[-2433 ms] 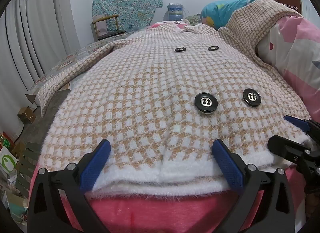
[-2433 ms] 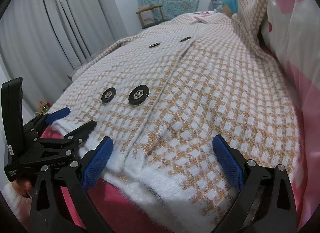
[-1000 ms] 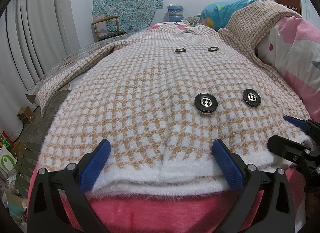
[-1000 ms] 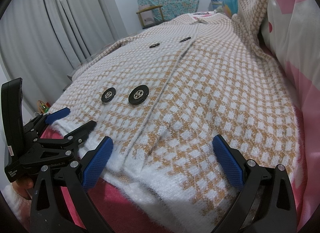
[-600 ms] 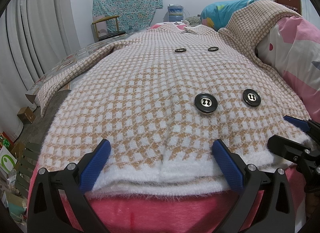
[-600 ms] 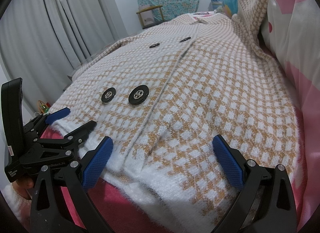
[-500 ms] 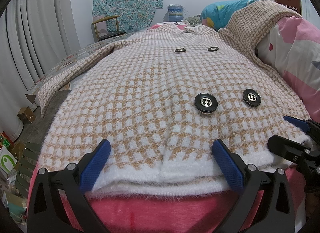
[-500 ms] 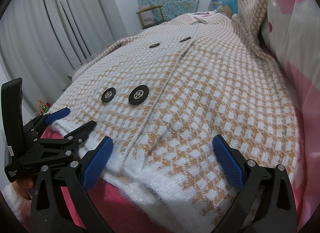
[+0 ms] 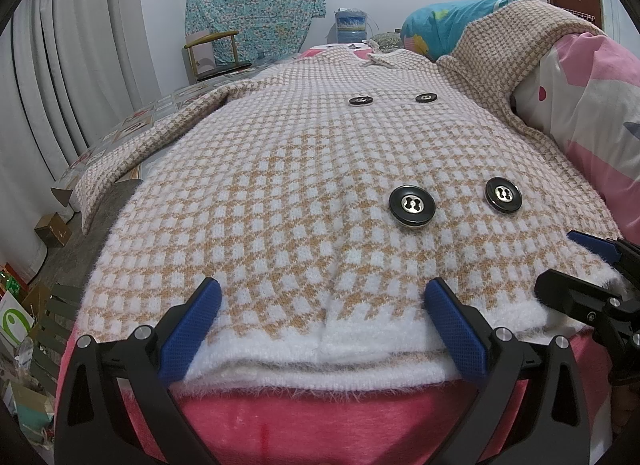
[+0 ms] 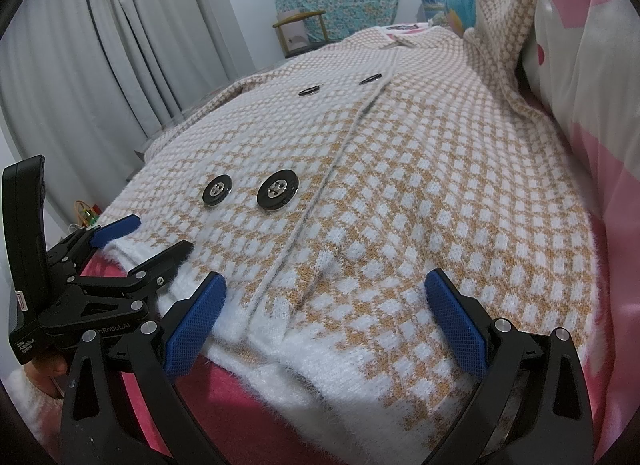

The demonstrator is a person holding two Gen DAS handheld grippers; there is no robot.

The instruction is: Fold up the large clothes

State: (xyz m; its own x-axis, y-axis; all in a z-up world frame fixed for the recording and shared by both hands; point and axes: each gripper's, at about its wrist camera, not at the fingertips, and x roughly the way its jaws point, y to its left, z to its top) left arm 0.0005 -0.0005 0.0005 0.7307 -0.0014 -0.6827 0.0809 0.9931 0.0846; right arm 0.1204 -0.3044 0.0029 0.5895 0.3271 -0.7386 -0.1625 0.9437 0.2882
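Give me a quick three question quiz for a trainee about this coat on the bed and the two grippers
1. True or false: the left gripper is shut on the hem of the checked coat.
2. How many black buttons show on the coat front? A) two B) four C) six
3. Fill in: the coat's far right sleeve is draped up over a ____ quilt.

Key
1. False. Its jaws stand open, one on each side of the white hem edge; the right gripper is open too.
2. B, two near the hem and two farther up.
3. Pink and white.
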